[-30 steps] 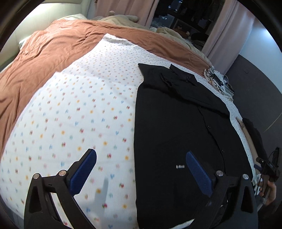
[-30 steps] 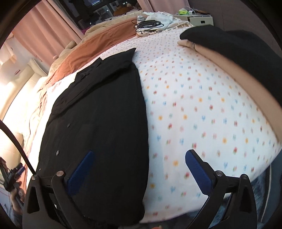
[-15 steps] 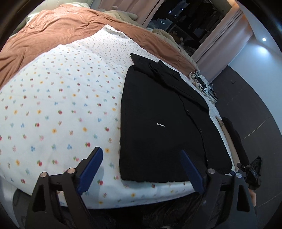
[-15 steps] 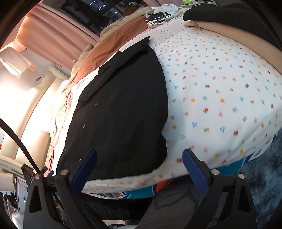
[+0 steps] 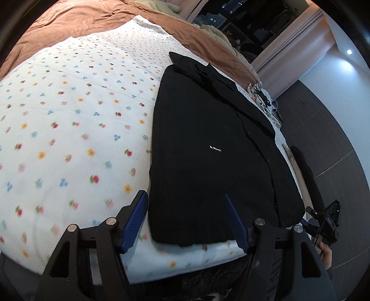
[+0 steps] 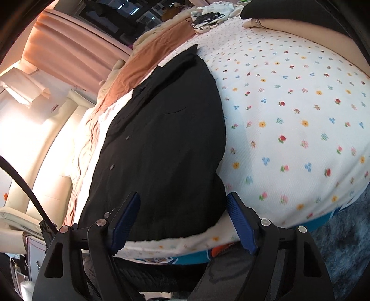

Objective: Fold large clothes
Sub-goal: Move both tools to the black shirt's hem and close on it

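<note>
Both grippers have dropped toward the near edge of the bed since a second ago. The black button-front shirt (image 5: 208, 148), sides already folded into a long narrow strip, lies flat on the white flower-print bed cover (image 5: 69, 120), hem at the near edge, collar toward the brown quilt (image 5: 76, 20). Left gripper (image 5: 187, 220) frames the hem's left corner, right gripper (image 6: 182, 220) the right corner. Jaws on both are closing but still released, with fabric between them and not pinched. Likely next: grasp the hem corners and fold up toward the collar.
</note>
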`<state>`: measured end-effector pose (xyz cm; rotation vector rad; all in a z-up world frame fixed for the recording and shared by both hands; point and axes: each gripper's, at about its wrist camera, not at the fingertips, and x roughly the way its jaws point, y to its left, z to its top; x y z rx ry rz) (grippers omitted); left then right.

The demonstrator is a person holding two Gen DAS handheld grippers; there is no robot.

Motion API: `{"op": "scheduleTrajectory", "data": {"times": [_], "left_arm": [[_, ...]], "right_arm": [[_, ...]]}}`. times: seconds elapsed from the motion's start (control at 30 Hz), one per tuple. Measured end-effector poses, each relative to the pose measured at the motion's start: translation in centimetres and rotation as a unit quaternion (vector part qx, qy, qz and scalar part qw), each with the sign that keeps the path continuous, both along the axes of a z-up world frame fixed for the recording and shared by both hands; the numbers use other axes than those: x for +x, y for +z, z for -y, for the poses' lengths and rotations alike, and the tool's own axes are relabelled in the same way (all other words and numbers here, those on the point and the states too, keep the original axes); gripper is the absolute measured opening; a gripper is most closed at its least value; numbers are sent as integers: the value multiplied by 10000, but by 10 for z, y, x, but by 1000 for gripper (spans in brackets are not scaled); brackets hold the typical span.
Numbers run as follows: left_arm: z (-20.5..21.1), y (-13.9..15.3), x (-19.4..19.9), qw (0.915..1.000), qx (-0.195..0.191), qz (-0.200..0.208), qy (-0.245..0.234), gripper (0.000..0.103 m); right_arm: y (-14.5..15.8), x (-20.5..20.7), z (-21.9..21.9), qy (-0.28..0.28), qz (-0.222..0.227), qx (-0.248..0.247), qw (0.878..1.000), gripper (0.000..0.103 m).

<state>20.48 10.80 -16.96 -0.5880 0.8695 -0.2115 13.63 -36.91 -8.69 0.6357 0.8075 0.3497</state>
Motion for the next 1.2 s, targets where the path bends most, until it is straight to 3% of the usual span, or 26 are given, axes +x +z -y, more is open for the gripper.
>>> {"op": "scheduleTrajectory", "data": {"times": [0.1,0.33,0.53,0.67,0.73,0.87,0.97,1.2], "left_arm": [[-3,-3,15,9998,-186,-6,-31,65],[-6,-6,22,9975,-674,-103,-169,64],[-20,-4,15,9871,-1540,-44,-440,64],[-28,2,8,9777,-2007,268,-554,64],[-27,5,7,9783,-1966,312,-571,64],[-21,-2,12,9859,-1622,-16,-410,63],[-24,-11,9,9882,-1503,-217,-201,53],[-25,-15,6,9866,-1584,-391,56,49]], "right_arm": [[-2,15,-3,33,-38,-6,10000,76],[-10,42,-4,-37,-90,565,9984,76],[-25,36,-3,310,-21,1260,9915,76],[-31,26,-5,747,336,2033,9757,76],[-34,24,-7,795,464,2145,9724,76],[-45,34,-9,519,261,1809,9818,76],[-46,40,-14,364,221,1580,9865,75],[-41,51,-27,39,90,1506,9885,58]]}}
